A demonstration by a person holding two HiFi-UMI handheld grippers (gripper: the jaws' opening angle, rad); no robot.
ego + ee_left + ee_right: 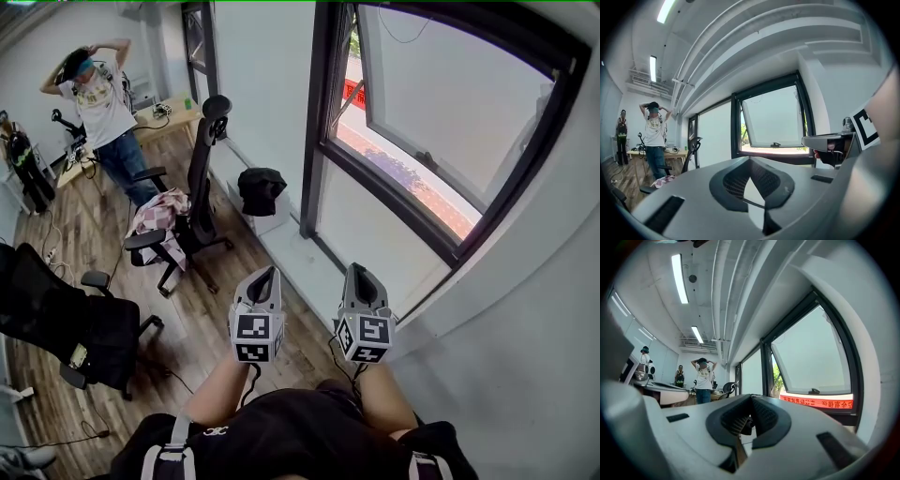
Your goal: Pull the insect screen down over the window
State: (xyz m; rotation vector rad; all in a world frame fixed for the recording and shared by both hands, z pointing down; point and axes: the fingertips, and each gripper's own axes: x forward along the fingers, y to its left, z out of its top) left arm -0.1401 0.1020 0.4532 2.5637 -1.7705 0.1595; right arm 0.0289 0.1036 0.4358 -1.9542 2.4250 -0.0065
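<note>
The left claw (266,274) and right claw (359,272), both closed and empty, hover side by side short of the window (450,108), its pane tilted open. No insect screen covers it yet; the whole pull seemingly remains.

I'm looking into an office: wheeled swivel chairs (199,173) on a wood-plank floor (192,328), a cluttered wooden desk (173,111) by the wall, strip lights (679,277) overhead, and a big dark-framed window (441,131).

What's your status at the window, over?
Left grey gripper, right grey gripper: shut, empty. Black-framed window: sash tilted open; screen unseen. Nothing blocking.
</note>
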